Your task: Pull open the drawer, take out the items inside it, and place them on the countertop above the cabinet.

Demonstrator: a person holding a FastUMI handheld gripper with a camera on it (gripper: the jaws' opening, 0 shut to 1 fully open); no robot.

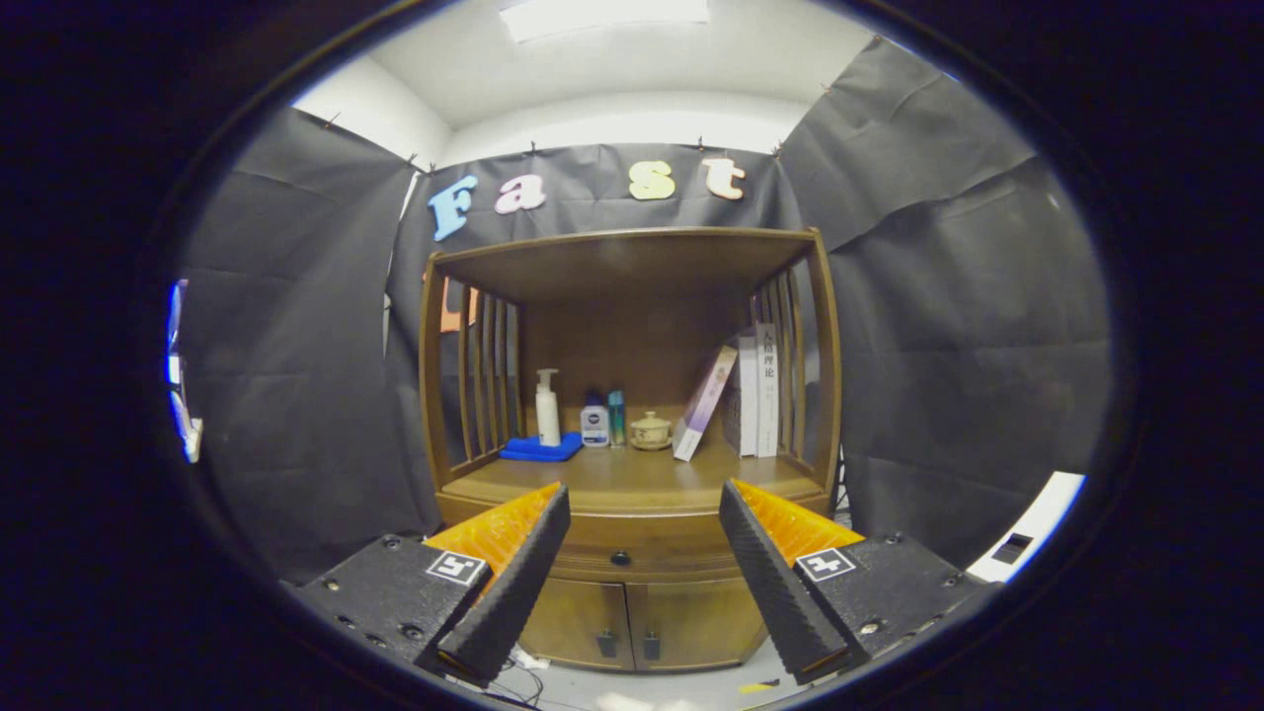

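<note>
Wooden cabinet (632,434) stands straight ahead of you, well apart from the gripper (644,518), whose fingers are spread wide and hold nothing. The drawer (632,553) is the shallow band just under the countertop (622,484), and it is closed. Its small dark knob (620,559) sits in the gap between your fingers, a little below the tips and slightly toward the left finger, so you are already lined up on it. The drawer front runs side to side across your view, and it should pull out toward you, along the line your fingers point.

Below the drawer are two doors (642,622) with their own small handles; don't mistake those for the target. On the countertop, toward the back, you have a pump bottle (547,407) on a blue cloth (539,449), a couple of small bottles (602,421), a little lidded pot (651,431) and books (743,395) leaning at the right. The front strip of the countertop looks free, and that is probably where the items will go.

Your next move, as I judge it, is a straight advance with a slight drop, then closing both fingers on the knob. What lies inside the drawer cannot be told yet.
</note>
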